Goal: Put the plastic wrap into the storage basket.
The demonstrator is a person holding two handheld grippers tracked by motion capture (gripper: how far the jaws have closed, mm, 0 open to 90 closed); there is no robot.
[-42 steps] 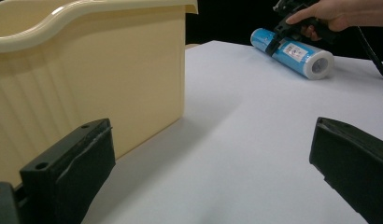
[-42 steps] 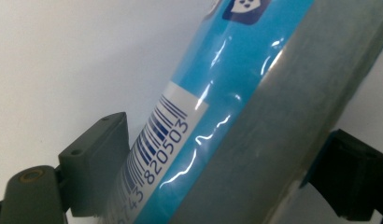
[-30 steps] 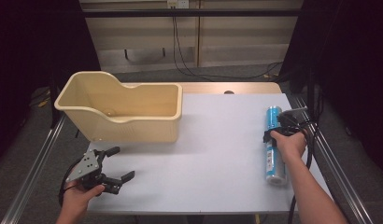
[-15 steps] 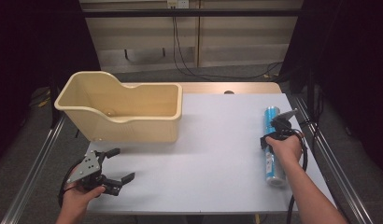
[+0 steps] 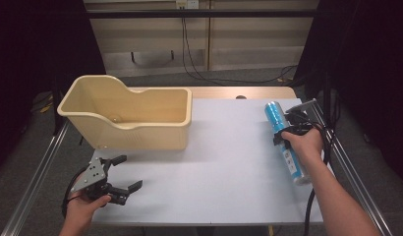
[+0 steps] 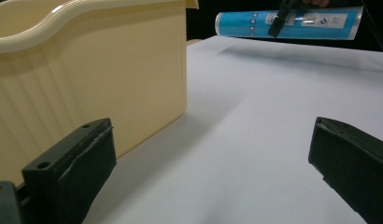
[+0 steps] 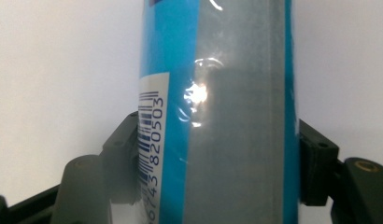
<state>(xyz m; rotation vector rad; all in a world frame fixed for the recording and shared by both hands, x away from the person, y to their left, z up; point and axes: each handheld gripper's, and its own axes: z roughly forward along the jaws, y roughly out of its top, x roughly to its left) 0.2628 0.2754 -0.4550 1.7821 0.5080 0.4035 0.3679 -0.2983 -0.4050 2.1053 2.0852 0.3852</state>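
The right gripper (image 5: 289, 129) clamps a long blue cylindrical tube with a shiny wrapper (image 5: 287, 142) at the right side of the white table (image 5: 224, 162), its jaws having just closed on it. At near left, the left gripper (image 5: 120, 173) rests with jaws wide apart and empty, just near of a cream plastic bin (image 5: 135, 118), with bare tabletop between bin and tube.

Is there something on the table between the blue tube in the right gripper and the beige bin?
Nothing visible stands between them. The right gripper is shut on the blue tube at the table's right side, lifted off the white table. Bare tabletop stretches to the beige bin; the left gripper stays near the front.
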